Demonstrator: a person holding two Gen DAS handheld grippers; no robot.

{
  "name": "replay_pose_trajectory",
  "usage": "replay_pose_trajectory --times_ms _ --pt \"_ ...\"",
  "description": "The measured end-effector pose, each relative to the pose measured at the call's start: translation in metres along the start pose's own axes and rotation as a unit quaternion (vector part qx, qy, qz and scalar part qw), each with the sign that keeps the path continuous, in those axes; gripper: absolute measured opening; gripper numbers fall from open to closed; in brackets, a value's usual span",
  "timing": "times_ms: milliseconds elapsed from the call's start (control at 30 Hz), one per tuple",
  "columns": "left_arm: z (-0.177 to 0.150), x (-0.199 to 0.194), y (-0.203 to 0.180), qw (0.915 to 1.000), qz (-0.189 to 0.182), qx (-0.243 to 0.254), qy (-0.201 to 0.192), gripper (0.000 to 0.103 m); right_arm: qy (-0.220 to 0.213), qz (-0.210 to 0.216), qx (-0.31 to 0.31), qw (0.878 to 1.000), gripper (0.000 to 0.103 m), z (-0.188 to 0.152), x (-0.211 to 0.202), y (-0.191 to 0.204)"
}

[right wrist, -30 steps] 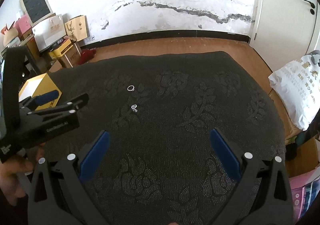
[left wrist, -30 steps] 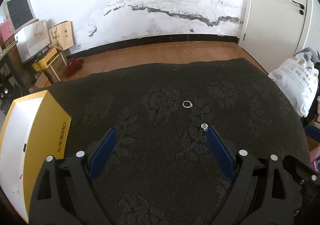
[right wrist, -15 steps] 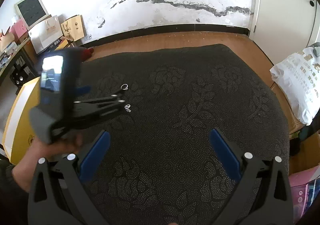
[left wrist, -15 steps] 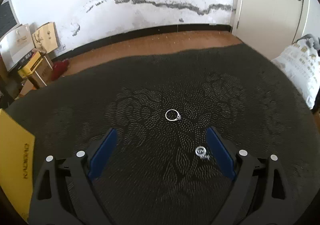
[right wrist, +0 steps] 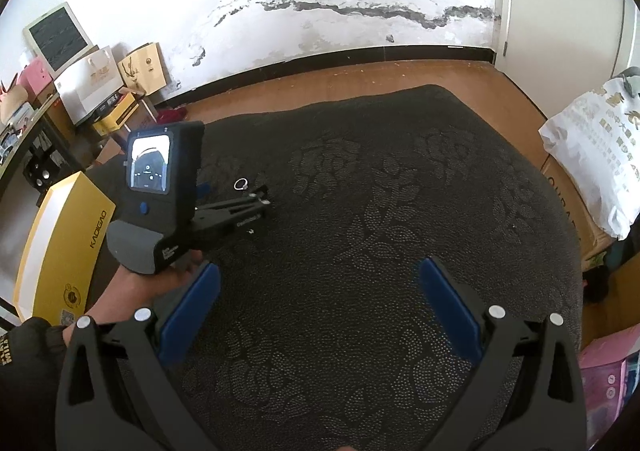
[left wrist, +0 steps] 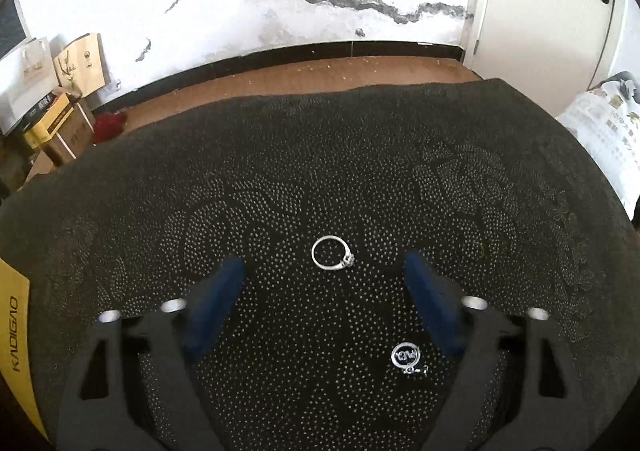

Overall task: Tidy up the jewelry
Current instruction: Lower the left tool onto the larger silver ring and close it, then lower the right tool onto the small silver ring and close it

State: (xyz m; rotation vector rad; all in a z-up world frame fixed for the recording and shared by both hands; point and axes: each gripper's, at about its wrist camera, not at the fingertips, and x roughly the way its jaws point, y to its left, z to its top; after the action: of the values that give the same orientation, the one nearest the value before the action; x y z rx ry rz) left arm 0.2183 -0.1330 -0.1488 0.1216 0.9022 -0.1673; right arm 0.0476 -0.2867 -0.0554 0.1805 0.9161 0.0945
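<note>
Not much is sorted yet, from the look of it. Both pieces of jewelry are lying loose on the dark flower-patterned cloth that covers the counter. The plain silver ring with a small stone sits in the middle, and the left gripper has it lined up right between its blue pads, slightly past the tips. Its jaws have just been closing in, but they stand apart and nothing is pinched; the ring lies flat with clear cloth on both sides. The second piece, a little round charm with a tiny bit attached, lies nearer and to the right, just inside the right-hand pad, untouched. The right gripper is hanging back over bare cloth with its jaws wide and empty. From its camera the person's hand shows on the left gripper's handle. A yellow box sits open at the left edge, probably where things go, though its inside can't really be seen. So the first pickup is about to happen, and both carries and drop-offs are left.
</note>
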Motion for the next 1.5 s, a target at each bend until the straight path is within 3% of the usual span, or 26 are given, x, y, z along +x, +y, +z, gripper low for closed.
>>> replay_pose_trajectory --times_ms 33,133,233,333,633,833,1233,1500 --pt "0.001 0.0 -0.002 1.0 0.007 0.002 -0.002 0.051 -0.001 0.002 0.0 1.0 0.096 0.0 -0.001 -0.001" --pt "0.001 0.0 -0.004 1.0 0.009 0.003 -0.003 0.048 -0.003 0.004 0.001 1.0 0.096 0.0 -0.003 -0.002" --pt "0.001 0.0 -0.008 0.9999 0.01 0.013 -0.006 0.03 -0.005 0.005 0.001 1.0 0.096 0.0 -0.004 -0.005" --pt "0.001 -0.001 -0.014 0.9997 0.011 0.023 -0.008 0.021 -0.005 0.003 0.003 1.0 0.096 0.0 -0.004 -0.006" --pt "-0.005 -0.01 -0.009 0.9998 0.011 0.013 -0.008 0.02 -0.001 0.001 0.001 1.0 0.096 0.0 -0.003 -0.004" --pt "-0.005 -0.042 0.003 0.9998 0.011 0.01 -0.016 0.02 0.013 0.0 -0.013 1.0 0.096 0.0 0.012 0.008" --pt "-0.047 -0.149 0.061 0.9992 0.031 -0.022 -0.013 0.02 0.094 -0.003 -0.113 0.989 0.096 -0.011 0.116 0.078" --pt "-0.076 -0.175 0.1 0.9979 0.035 -0.054 -0.011 0.02 0.064 -0.021 -0.133 0.989 0.097 -0.004 0.153 0.088"
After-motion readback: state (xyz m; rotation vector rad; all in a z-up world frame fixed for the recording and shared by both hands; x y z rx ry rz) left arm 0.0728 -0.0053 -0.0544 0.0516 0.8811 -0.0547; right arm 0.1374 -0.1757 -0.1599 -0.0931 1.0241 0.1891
